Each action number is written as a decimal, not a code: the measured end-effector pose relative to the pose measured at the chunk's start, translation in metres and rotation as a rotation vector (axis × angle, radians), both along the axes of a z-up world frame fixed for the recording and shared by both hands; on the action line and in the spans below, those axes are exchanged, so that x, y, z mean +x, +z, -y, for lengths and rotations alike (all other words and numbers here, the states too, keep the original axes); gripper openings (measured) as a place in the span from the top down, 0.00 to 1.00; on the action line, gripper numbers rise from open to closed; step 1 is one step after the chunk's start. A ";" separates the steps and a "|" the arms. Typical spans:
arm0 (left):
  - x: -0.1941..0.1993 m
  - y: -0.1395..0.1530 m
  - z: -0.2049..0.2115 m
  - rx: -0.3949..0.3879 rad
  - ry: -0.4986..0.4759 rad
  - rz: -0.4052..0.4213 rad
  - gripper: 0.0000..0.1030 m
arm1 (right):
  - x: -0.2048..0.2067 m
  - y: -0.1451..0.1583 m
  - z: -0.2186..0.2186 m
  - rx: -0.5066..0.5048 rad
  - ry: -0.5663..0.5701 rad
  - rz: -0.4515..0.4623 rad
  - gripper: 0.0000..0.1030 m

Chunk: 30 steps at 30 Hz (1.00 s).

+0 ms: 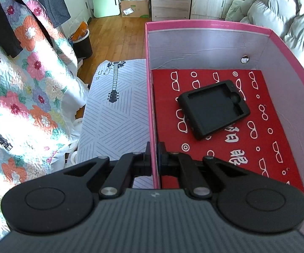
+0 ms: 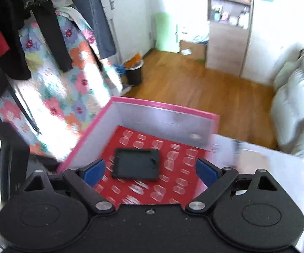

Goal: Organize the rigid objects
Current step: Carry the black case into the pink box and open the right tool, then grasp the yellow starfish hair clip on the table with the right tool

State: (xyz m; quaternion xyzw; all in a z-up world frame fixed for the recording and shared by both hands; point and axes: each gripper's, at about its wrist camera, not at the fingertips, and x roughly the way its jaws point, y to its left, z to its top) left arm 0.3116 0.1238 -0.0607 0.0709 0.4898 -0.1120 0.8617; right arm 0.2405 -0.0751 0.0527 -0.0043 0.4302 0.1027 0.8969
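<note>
Left wrist view: the left tongs (image 1: 154,158) are clamped on the near side wall of the pink box (image 1: 206,24), one finger outside and one inside.
Right tongs: the right tongs (image 2: 149,171) hang above the box, spread wide and holding nothing (this view is motion-blurred).
Task's thing: a black case (image 1: 213,108) lies flat on the red patterned liner (image 1: 274,126) on the box floor, roughly central, touching no wall.
Support: the box sits on a guitar-print cloth (image 1: 114,113).
Progress: one item looks stowed; no further loose rigid objects show, so what remains cannot be told.
</note>
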 end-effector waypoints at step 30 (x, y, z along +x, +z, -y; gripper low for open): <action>0.001 -0.002 0.005 0.027 -0.007 -0.005 0.97 | -0.134 -0.105 0.120 -0.020 -0.179 0.001 0.10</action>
